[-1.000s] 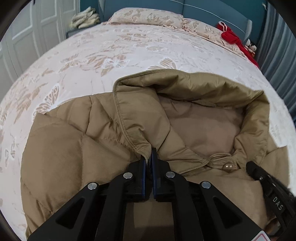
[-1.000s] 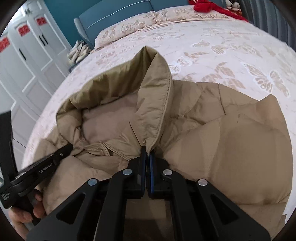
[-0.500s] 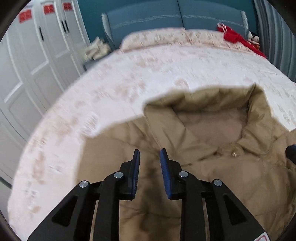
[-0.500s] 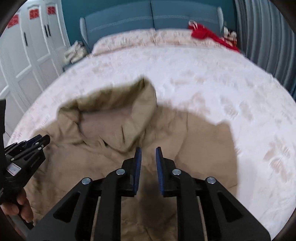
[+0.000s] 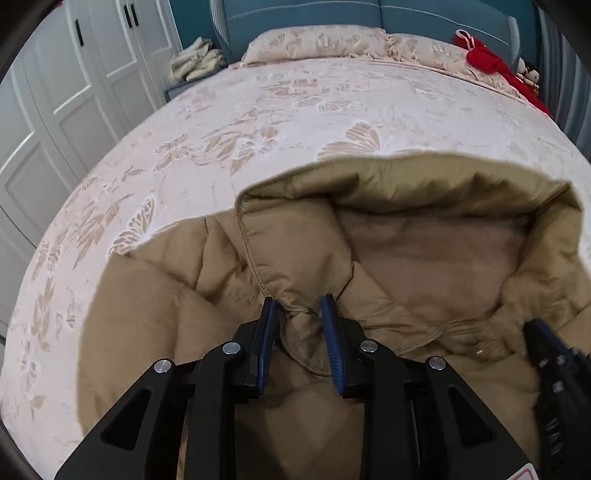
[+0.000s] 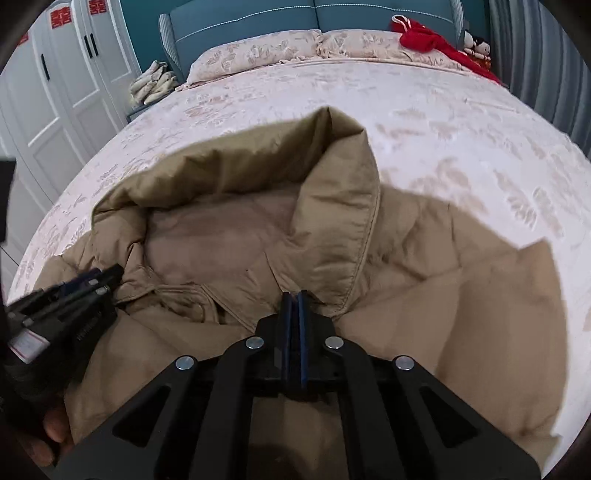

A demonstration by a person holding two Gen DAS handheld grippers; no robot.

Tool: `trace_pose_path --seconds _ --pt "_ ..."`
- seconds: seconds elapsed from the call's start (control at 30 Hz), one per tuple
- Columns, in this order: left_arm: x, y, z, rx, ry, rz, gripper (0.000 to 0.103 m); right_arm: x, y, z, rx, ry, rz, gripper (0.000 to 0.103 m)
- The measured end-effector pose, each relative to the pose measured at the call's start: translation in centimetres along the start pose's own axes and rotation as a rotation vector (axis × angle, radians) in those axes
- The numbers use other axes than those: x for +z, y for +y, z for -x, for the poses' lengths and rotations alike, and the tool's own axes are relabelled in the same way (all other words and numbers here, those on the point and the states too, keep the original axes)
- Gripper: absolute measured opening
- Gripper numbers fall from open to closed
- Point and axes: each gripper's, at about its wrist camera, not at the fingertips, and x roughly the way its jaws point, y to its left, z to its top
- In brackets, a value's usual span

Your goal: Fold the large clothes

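Both grippers have been brought back down onto the jacket [image 5: 155,314] after being lifted clear half a second ago, and their jaws have shifted: the left gripper [image 5: 299,314] has just been opening, while the right gripper [image 6: 294,306] opened and was then shut again.

The tan padded jacket is spread at the near edge of the bed [image 5: 258,122], collar [image 6: 343,229] toward the headboard [image 6: 295,18]. A bunch of fabric at the collar's base sits between the left pads, which stand a little apart; whether they press it cannot be told. The right pads are closed together at the collar's other base, and fabric appears to be pinched there, though this is not certain.

For a clean fold, both collar ends should be gripped firmly and evenly before anything is lifted, so the left jaws probably need closing first.

A snap button [image 5: 479,350] on the placket is shown only in the left view; part of the person's hand [image 6: 51,439] is shown only in the right view.
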Motion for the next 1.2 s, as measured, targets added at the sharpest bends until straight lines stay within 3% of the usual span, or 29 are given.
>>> trace_pose_path --seconds 0.33,1.0,1.07,1.2 --pt "-1.2 -0.3 -0.9 0.002 -0.081 0.015 0.027 -0.8 0.3 -1.0 -0.007 -0.058 0.008 0.0" --pt "-1.8 -1.1 -0.9 0.047 -0.129 0.002 0.027 -1.6 0.4 -1.2 -0.008 -0.111 0.016 0.0" --pt "-1.8 -1.0 -0.8 0.032 -0.124 0.008 0.027 -1.5 0.3 -1.1 -0.001 -0.107 0.009 0.0" --pt "-0.6 1.9 0.9 -0.096 -0.072 0.084 0.028 -0.2 -0.8 0.4 0.046 -0.035 -0.051 0.002"
